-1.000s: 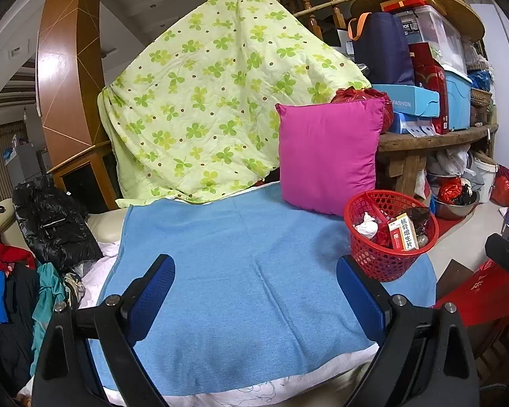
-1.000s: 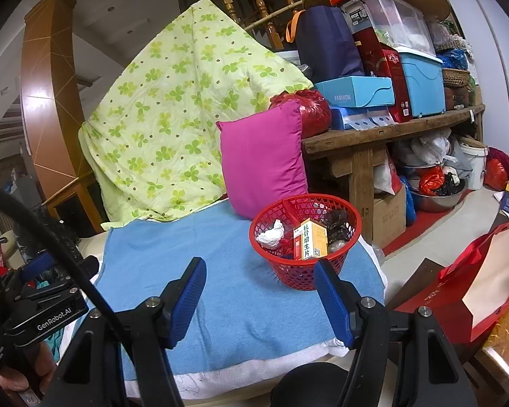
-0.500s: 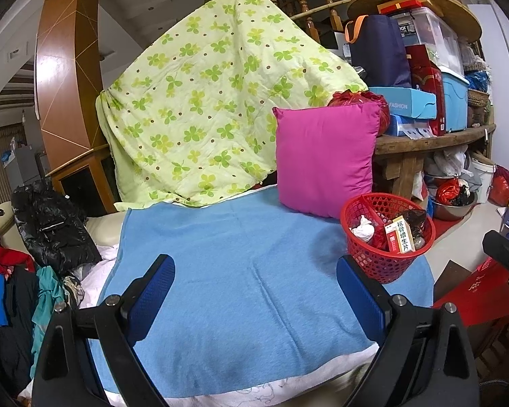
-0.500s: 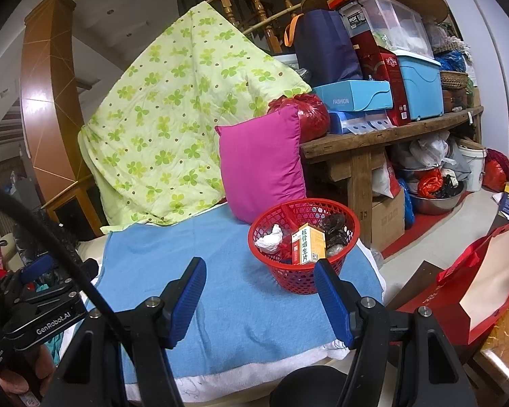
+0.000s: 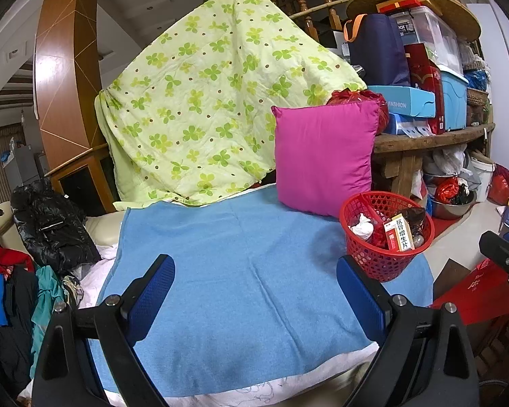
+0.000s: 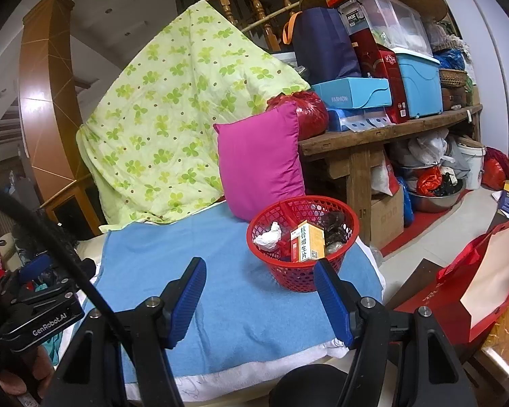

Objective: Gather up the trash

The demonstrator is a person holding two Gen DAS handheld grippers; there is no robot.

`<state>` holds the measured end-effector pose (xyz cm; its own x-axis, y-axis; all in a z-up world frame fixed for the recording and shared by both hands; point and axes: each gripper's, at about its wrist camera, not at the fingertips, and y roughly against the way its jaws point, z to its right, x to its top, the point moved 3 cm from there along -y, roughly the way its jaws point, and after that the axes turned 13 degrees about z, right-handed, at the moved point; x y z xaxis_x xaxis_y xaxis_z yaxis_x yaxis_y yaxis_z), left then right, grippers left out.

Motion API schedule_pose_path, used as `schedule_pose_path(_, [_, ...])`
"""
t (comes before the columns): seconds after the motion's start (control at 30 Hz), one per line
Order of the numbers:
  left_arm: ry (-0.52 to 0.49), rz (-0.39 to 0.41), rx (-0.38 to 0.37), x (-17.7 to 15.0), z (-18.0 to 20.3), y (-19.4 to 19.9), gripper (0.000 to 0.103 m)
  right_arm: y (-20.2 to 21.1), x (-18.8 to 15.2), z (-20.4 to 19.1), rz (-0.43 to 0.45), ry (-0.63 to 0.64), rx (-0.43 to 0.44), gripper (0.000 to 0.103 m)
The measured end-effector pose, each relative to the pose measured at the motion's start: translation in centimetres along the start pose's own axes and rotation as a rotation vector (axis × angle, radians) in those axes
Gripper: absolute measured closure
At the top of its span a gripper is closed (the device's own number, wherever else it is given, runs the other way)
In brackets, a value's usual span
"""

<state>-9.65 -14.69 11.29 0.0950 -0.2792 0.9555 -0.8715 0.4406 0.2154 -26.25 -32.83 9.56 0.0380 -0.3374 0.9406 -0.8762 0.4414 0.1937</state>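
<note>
A red mesh basket (image 5: 366,261) (image 6: 288,273) stands on the right end of a blue towel (image 5: 241,257) (image 6: 241,298). It holds a crumpled white tissue (image 5: 361,228) (image 6: 268,235), an orange and white medicine box (image 5: 399,236) (image 6: 308,246) and dark wrappers (image 6: 334,225). My left gripper (image 5: 252,288) is open and empty above the towel's front, left of the basket. My right gripper (image 6: 259,293) is open and empty, just in front of the basket.
A magenta pillow (image 5: 324,156) (image 6: 259,166) leans behind the basket against a green clover quilt (image 5: 213,108). A cluttered wooden bench (image 6: 390,127) stands to the right. A red paper bag (image 6: 485,274) lies on the floor. Clothes (image 5: 47,227) pile at the left.
Both grippers have drawn back and shifted slightly, so the basket sits a little farther off in both views. Both stay open and empty.
</note>
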Motion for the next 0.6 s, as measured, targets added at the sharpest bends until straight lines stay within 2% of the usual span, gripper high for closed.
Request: schedule_pose_path(0.6, [0.004, -0.014, 0.0, -0.72, 0.01, -0.47, 0.007, -0.28, -0.48, 0.07, -0.006, -0.003, -0.003, 0.033])
